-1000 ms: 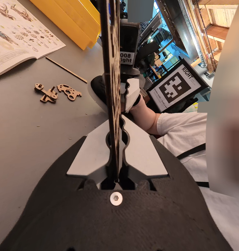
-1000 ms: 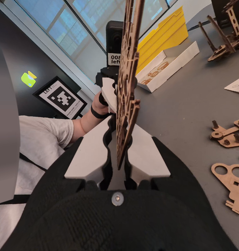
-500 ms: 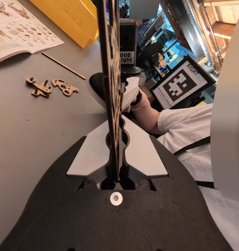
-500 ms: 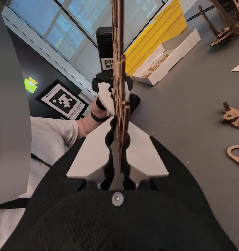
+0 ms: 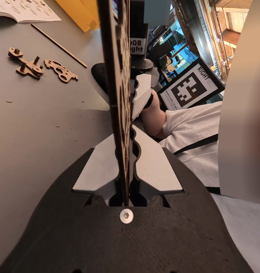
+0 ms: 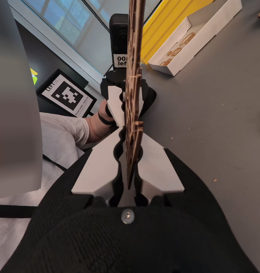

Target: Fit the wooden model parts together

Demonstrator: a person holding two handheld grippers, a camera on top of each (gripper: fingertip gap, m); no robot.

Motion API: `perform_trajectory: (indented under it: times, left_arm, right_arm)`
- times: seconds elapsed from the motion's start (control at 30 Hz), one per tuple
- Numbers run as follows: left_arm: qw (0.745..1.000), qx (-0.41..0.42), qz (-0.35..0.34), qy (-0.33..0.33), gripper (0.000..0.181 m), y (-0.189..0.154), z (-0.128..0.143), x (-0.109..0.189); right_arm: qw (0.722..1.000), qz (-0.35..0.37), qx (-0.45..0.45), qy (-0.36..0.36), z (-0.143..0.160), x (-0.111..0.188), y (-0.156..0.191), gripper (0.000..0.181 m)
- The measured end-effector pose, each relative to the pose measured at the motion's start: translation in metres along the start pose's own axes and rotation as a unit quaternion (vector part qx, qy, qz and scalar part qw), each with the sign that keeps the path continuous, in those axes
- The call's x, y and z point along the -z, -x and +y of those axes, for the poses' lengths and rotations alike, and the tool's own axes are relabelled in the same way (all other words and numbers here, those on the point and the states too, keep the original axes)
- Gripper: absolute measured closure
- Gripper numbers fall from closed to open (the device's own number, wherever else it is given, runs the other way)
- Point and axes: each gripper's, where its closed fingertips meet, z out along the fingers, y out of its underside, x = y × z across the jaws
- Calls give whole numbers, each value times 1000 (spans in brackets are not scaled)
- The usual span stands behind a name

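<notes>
A thin laser-cut wooden sheet [image 5: 122, 88] stands edge-on between both grippers, held above the grey table [image 5: 45, 118]. My left gripper [image 5: 122, 130] is shut on its near end. My right gripper [image 6: 133, 131] is shut on the other end of the same sheet [image 6: 133, 96], which leans against the right-hand finger. The two grippers face each other tip to tip. One finger [image 5: 141, 94] of the right gripper shows behind the sheet in the left wrist view. The left gripper [image 6: 130, 124] shows beyond the sheet in the right wrist view.
Two small wooden assemblies [image 5: 26, 65] [image 5: 61, 70] and a thin stick [image 5: 58, 44] lie on the table at left. A booklet [image 5: 23, 11] and a yellow bin [image 5: 82, 13] are behind. A white box [image 6: 200, 37] holds wooden rings. A person's arms and white shirt [image 5: 193, 133] are close. The tips of both grippers are at nearly the same place.
The sheet has turned from slanted to edge-on in the right wrist view. Both views have swung, and the loose parts at the right have left the right wrist view.
</notes>
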Motion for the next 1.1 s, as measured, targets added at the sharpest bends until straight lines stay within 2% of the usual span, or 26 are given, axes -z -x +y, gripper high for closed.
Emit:
perform_trajectory:
  times: [0.1, 0.37, 1.1]
  left_arm:
    - [1000, -3, -13, -1, 181, 3, 0, 0]
    - [999, -6, -33, -7, 180, 8, -1, -2]
    - [999, 15, -34, -6, 181, 13, 1, -1]
  right_arm:
    - [1000, 15, 7, -9, -2, 0, -3, 162]
    - [999, 32, -6, -22, -4, 0, -12, 169]
    - [999, 46, -7, -11, 0, -1, -20, 162]
